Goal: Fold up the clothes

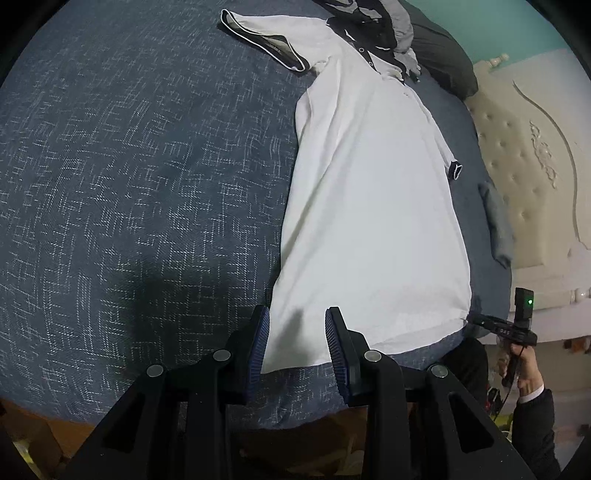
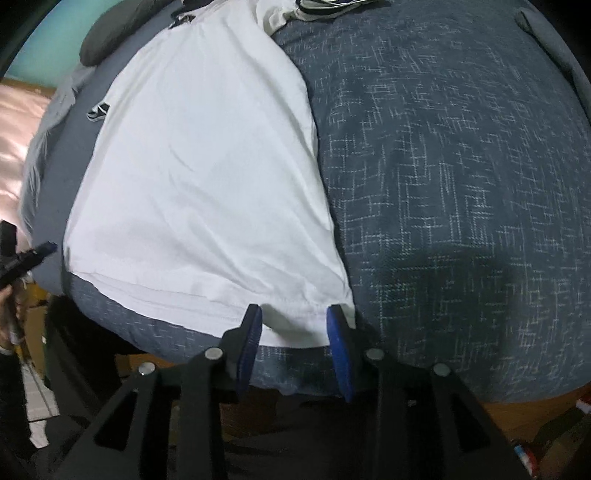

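Note:
A white polo shirt [image 1: 369, 203] with dark collar and cuff trim lies lengthwise on the blue patterned bedspread [image 1: 147, 166], collar at the far end. My left gripper [image 1: 297, 310] stands open over the hem's left corner, and the fabric lies flat between its blue pads. In the right wrist view the shirt [image 2: 207, 166] spreads up to the left. My right gripper [image 2: 293, 308] is open astride the hem near its right corner, its pads clear of the cloth. Each view catches the other tool at its edge: the right gripper [image 1: 474, 320], the left gripper [image 2: 51, 245].
Dark and grey garments [image 1: 369, 22] are piled at the collar end beside a dark pillow [image 1: 439, 55]. A grey cloth [image 1: 495, 221] lies by the cream tufted headboard [image 1: 528, 166]. The bed's near edge drops to a wooden floor [image 1: 37, 424]. The bedspread [image 2: 443, 184] stretches wide to the right.

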`<state>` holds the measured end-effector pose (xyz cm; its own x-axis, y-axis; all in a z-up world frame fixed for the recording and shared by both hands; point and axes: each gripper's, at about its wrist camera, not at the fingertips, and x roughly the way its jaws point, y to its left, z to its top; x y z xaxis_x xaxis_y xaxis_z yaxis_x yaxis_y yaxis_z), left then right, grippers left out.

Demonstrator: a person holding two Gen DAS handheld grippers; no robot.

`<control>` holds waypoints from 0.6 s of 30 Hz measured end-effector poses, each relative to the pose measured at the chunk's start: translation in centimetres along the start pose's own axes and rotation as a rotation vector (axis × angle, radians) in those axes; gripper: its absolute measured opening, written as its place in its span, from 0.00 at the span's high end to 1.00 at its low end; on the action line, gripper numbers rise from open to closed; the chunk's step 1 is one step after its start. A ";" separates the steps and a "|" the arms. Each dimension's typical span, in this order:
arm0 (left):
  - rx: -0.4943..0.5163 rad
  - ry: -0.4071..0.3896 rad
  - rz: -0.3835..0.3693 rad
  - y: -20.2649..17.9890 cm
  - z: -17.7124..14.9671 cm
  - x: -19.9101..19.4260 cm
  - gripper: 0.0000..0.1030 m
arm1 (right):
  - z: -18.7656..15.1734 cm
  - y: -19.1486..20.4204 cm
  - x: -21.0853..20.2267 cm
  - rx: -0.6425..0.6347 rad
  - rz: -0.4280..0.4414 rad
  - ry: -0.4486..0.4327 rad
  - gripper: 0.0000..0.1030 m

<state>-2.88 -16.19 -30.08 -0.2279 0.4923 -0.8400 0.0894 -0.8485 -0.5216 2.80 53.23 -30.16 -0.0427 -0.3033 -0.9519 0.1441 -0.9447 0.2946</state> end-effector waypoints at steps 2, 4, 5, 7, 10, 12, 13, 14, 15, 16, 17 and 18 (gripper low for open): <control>-0.001 0.003 0.000 0.0 -0.1 0.0 0.67 | 0.0 0.1 0.3 -0.012 -0.018 0.005 0.68; 0.000 0.008 0.001 0.0 -0.2 0.1 0.67 | -0.1 0.1 0.4 -0.021 -0.035 0.002 0.85; 0.001 0.010 0.001 0.1 -0.2 0.2 0.67 | -0.1 0.1 0.4 -0.027 -0.038 0.004 0.91; -0.001 0.011 0.001 0.1 -0.2 0.2 0.67 | -0.3 0.0 0.3 -0.040 -0.048 0.003 0.95; -0.002 0.012 0.001 0.2 -0.1 0.3 0.67 | -0.6 -0.3 -0.2 -0.048 -0.039 -0.011 0.98; -0.004 0.014 0.003 0.4 0.0 0.5 0.67 | -0.9 -0.6 -0.8 -0.045 -0.025 -0.024 0.98; -0.006 0.015 0.004 0.5 0.0 0.6 0.67 | -1.0 -0.7 -1.1 -0.047 -0.023 -0.031 0.98; -0.010 0.015 0.007 0.6 0.1 0.6 0.67 | -1.1 -0.8 -1.4 -0.048 -0.018 -0.034 0.98; -0.012 0.015 0.010 0.6 0.1 0.6 0.67 | -1.2 -1.0 -1.8 -0.050 -0.013 -0.037 0.98; -0.014 0.015 0.014 0.7 0.1 0.5 0.66 | -1.3 -1.1 -2.1 -0.052 -0.007 -0.040 0.98; -0.016 0.014 0.018 0.7 0.1 0.5 0.64 | -1.5 -1.2 -2.4 -0.057 0.001 -0.042 0.98; -0.019 0.013 0.022 0.7 0.1 0.5 0.61 | -1.7 -1.3 -2.7 -0.060 0.007 -0.045 0.98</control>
<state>-3.04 -16.51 -30.88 -0.2133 0.4759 -0.8532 0.1128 -0.8555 -0.5054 4.41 55.46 -28.07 -0.0856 -0.3169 -0.9446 0.2039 -0.9336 0.2948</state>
